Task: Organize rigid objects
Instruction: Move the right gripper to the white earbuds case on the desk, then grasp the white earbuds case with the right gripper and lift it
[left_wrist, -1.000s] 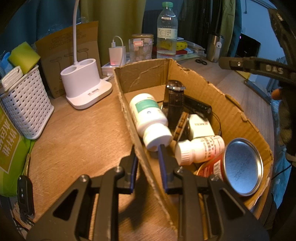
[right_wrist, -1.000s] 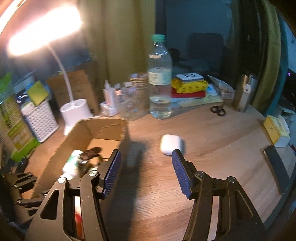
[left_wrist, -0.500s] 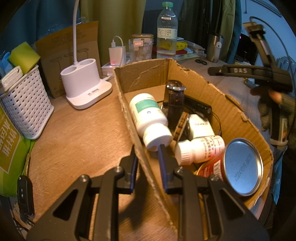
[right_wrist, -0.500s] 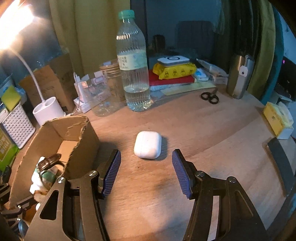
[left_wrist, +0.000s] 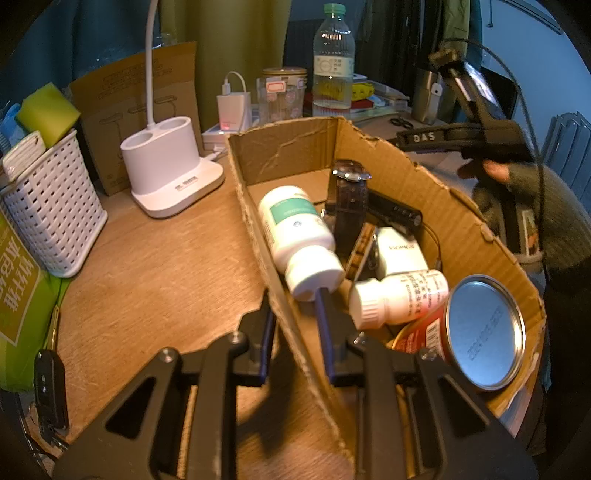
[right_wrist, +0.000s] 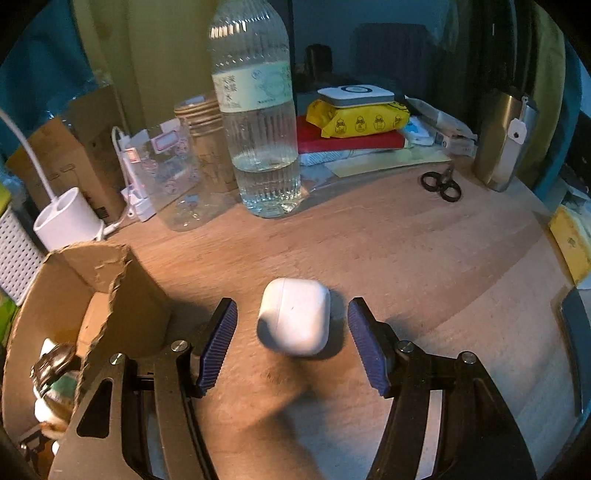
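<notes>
Wooden desk (right_wrist: 424, 258), cluttered, dim-lit

Bare table (right_wrist: 424, 258) flanks the earbud case (right_wrist: 293, 317); cardboard box (right_wrist: 122, 280) crowds its left

We read "DAS" in pale letters on the black arm of the right gripper (left_wrist: 439, 137) as it shows in the left wrist view. The green bag (left_wrist: 18, 280) at the left edge carries large white Chinese characters. The lying pill bottle (left_wrist: 400, 297), the water bottle (right_wrist: 255, 110) label and the can (left_wrist: 476, 332) base bear print too small for us to read.
</notes>
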